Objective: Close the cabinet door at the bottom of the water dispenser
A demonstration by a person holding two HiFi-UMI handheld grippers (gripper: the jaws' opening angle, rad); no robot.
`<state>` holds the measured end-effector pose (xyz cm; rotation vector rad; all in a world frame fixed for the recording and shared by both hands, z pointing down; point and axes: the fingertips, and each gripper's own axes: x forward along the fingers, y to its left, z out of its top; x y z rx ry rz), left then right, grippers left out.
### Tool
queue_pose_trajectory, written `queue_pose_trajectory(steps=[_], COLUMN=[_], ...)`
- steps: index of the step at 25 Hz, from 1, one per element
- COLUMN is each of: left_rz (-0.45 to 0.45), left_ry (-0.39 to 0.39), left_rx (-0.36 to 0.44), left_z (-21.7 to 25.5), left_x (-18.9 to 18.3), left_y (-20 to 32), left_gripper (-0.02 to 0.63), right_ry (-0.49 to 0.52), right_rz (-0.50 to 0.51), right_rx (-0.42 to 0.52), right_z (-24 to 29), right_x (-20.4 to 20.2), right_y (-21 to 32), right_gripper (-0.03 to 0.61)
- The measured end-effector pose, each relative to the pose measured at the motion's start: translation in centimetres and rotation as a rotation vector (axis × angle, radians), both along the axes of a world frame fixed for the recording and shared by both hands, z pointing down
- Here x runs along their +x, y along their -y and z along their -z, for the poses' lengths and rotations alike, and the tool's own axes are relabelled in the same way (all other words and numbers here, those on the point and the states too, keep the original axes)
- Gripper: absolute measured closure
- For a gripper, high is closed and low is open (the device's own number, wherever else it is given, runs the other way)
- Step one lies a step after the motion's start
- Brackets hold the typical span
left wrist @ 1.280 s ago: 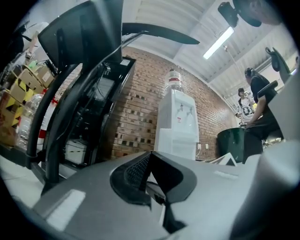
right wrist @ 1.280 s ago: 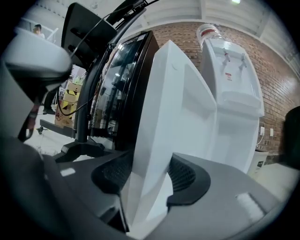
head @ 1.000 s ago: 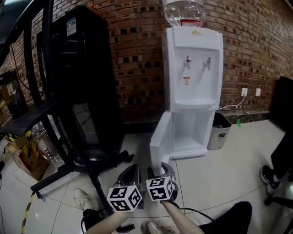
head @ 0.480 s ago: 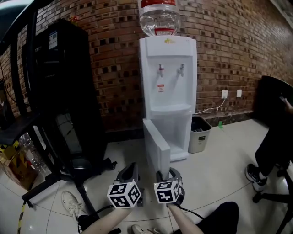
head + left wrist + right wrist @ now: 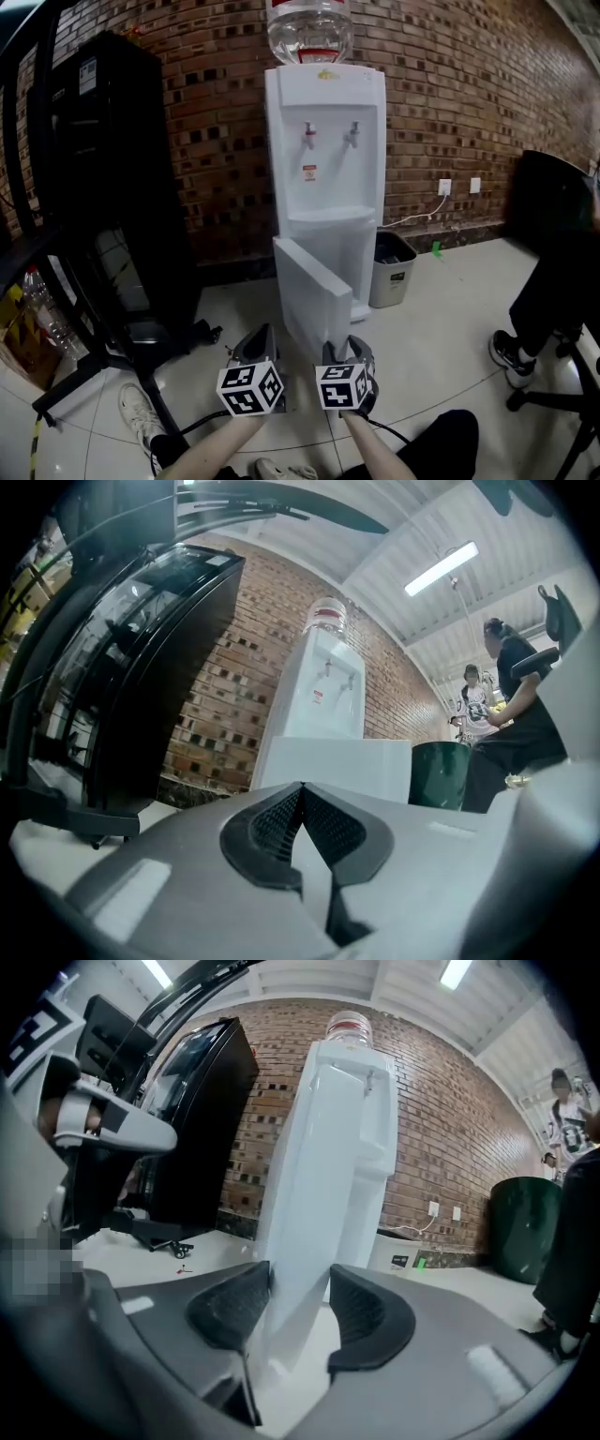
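Observation:
The white water dispenser (image 5: 323, 141) stands against the brick wall, and its bottom cabinet door (image 5: 309, 291) is swung open toward me. My right gripper (image 5: 349, 345) is at the door's free edge. In the right gripper view the door (image 5: 298, 1269) fills the gap of the right gripper (image 5: 298, 1307), whose jaws are closing with both pads against the panel. My left gripper (image 5: 255, 339) hovers just left of the door, apart from it. The left gripper view shows the left gripper (image 5: 302, 794) shut on nothing, with the door (image 5: 333, 766) ahead of it.
A tall black cabinet (image 5: 103, 169) and black stand legs (image 5: 84, 366) stand to the left. A grey waste bin (image 5: 389, 267) sits right of the dispenser. A person in dark clothes (image 5: 553, 291) is on a chair at the right. My shoe (image 5: 141, 408) is at the lower left.
Both grippers have come closer to the dispenser, which now sits further left in view. The door's free edge now lies between the right gripper's jaws.

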<state>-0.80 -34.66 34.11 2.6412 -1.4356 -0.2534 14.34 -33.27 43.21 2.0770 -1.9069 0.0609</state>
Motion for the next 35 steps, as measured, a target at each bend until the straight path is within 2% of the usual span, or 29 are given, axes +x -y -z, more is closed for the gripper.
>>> queue_pose_trajectory(steps=[9, 13, 24, 30, 33, 35], left_rz=[0.005, 0.002, 0.008, 0.098, 0.13, 0.141], left_ry=[0.002, -0.003, 0.008, 0.025, 0.009, 0.017], left_rx=[-0.01, -0.009, -0.022, -0.057, -0.031, 0.019], left_z=[-0.3, -0.1, -0.8, -1.6, -0.6, 0.7], left_x=[-0.3, -0.2, -0.8, -2.1, -1.4, -0.2], left_y=[0.4, 0.4, 0.8, 3.2, 5.3, 7.1], left_gripper=[0.608, 0.608, 0.607, 0.607, 0.607, 0.607], right_ry=[0.039, 0.042, 0.015, 0.011, 0.012, 0.007], right_rz=[-0.132, -0.189, -0.175, -0.149, -0.141, -0.136], right_rx=[0.007, 0.01, 0.008, -0.019, -0.035, -0.034], right_z=[0.0, 0.0, 0.0, -0.1, -0.6, -0.7], right_x=[1.9, 3.8, 7.5, 10.5, 11.9, 13.0], right_y=[0.2, 0.6, 2.5, 4.8, 5.8, 6.7], right_gripper=[0.377, 0.42, 0.44, 0.451, 0.456, 0.459])
